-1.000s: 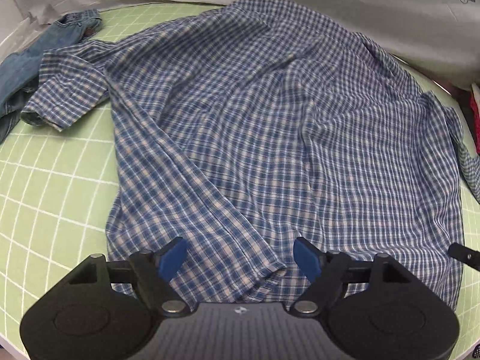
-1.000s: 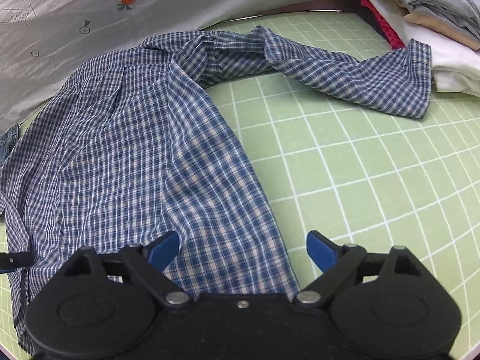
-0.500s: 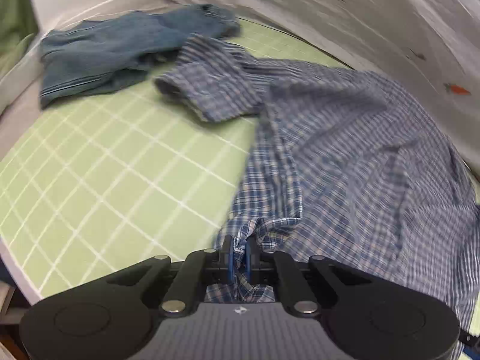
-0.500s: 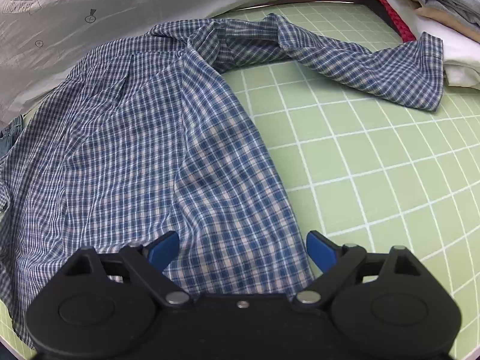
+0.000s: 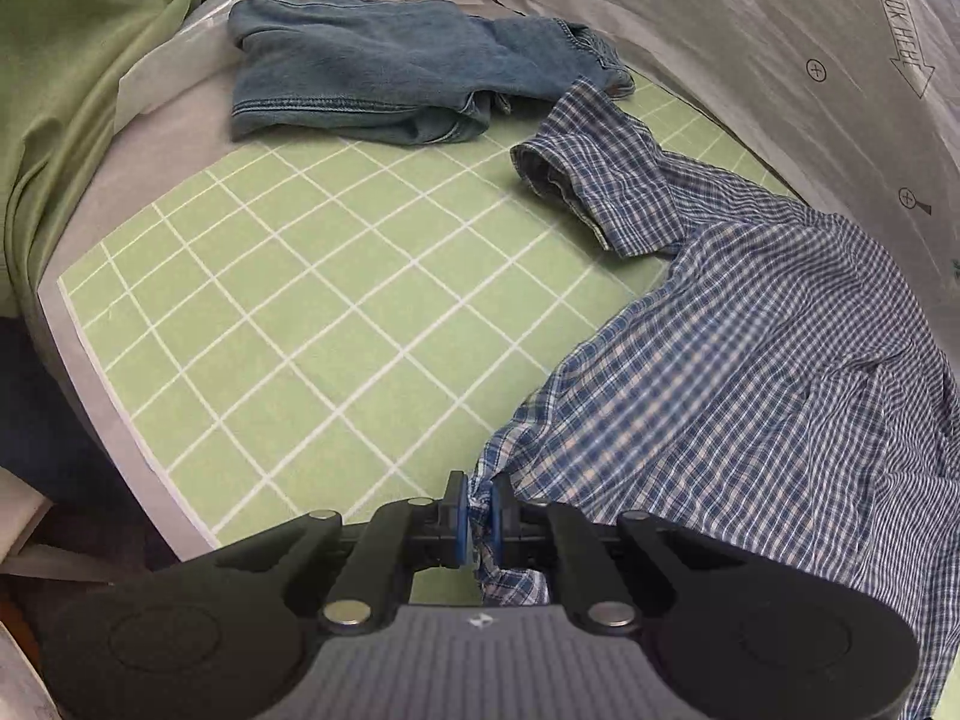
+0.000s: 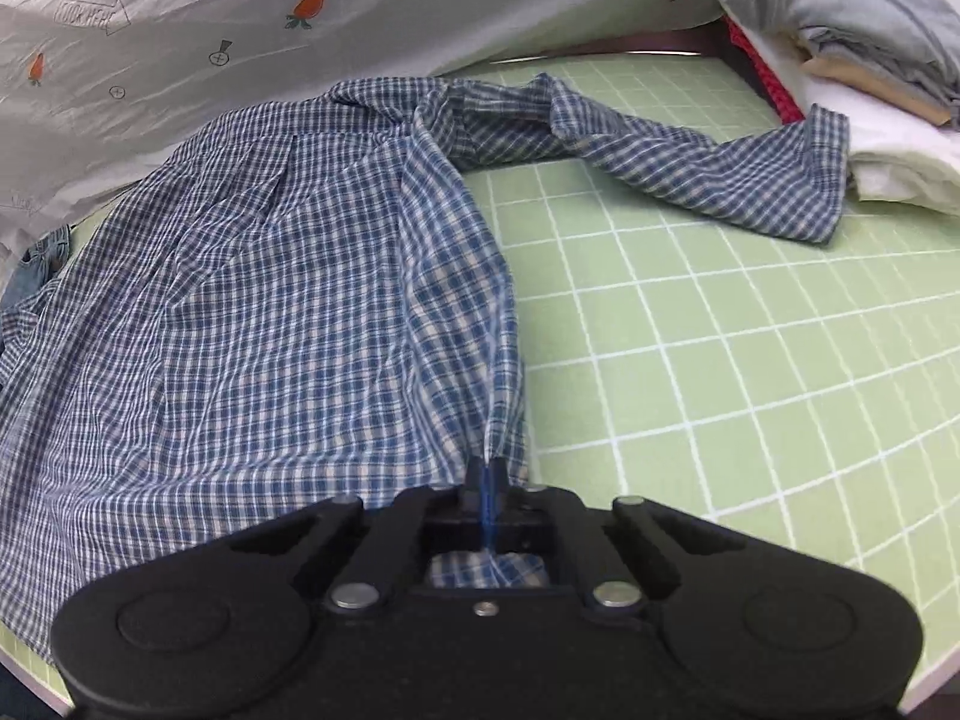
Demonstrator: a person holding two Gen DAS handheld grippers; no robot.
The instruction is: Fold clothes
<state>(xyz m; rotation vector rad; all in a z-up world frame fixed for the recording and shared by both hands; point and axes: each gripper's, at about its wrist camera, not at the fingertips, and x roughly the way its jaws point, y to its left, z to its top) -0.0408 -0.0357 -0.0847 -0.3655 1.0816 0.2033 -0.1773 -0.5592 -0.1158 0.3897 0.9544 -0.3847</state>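
The checked shirt (image 6: 288, 312), spread on the green mat (image 5: 312, 324), is pinched at its near hem by the left gripper (image 5: 478, 519) and right gripper (image 6: 487, 495), so a fold seems begun, likely needing both corners carried together.

1. Plaid shirt (image 5: 750, 360) – blue-and-white check, spread rumpled on the green grid mat (image 5: 288, 300).
2. Hem corners – lifted, bunched.
3. Sleeves – one extended beside folded jeans (image 5: 390, 78), the other toward stacked clothes (image 6: 870, 90).
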